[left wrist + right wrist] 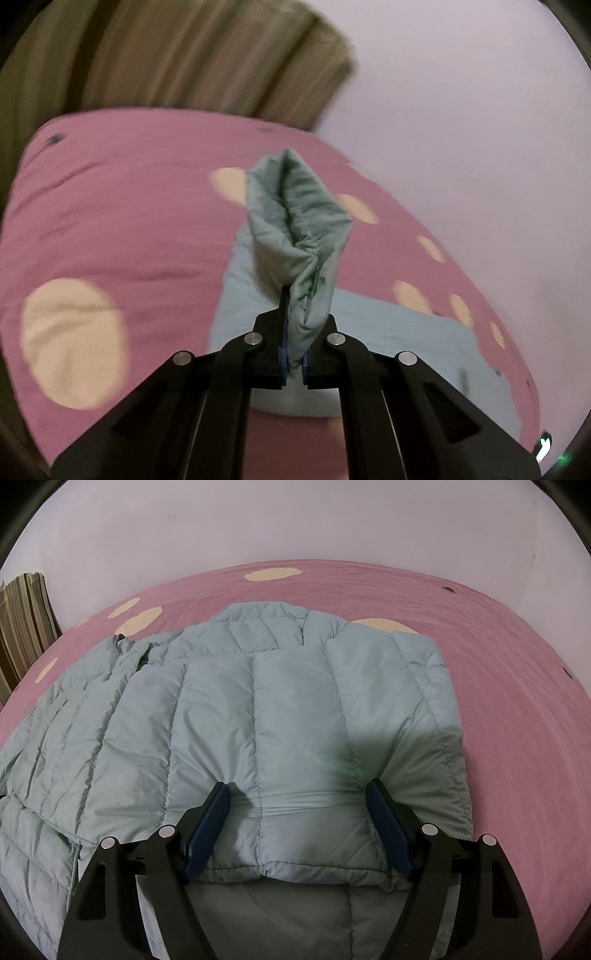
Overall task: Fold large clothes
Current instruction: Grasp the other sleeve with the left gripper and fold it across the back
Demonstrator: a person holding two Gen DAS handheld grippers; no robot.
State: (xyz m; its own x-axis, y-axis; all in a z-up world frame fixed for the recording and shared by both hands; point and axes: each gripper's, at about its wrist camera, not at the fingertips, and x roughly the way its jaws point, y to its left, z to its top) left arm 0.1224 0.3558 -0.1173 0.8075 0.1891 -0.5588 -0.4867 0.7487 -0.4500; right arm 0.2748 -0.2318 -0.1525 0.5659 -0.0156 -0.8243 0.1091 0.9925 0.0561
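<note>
A pale blue-green quilted puffer jacket point(258, 701) lies spread on a pink bed sheet point(498, 672), collar toward the wall. My right gripper point(299, 797) is open, its blue pads point(208, 819) pressing down on either side of a fold of the jacket near its near edge. My left gripper point(295, 354) is shut on a bunched part of the jacket point(299, 229) and holds it up above the bed. The rest of the jacket point(406, 332) lies below it.
The pink sheet point(129, 221) has cream spots point(74, 343). A pale wall point(295, 520) runs behind the bed. A striped brown curtain point(184, 55) hangs at the left; it also shows in the right wrist view point(22, 620).
</note>
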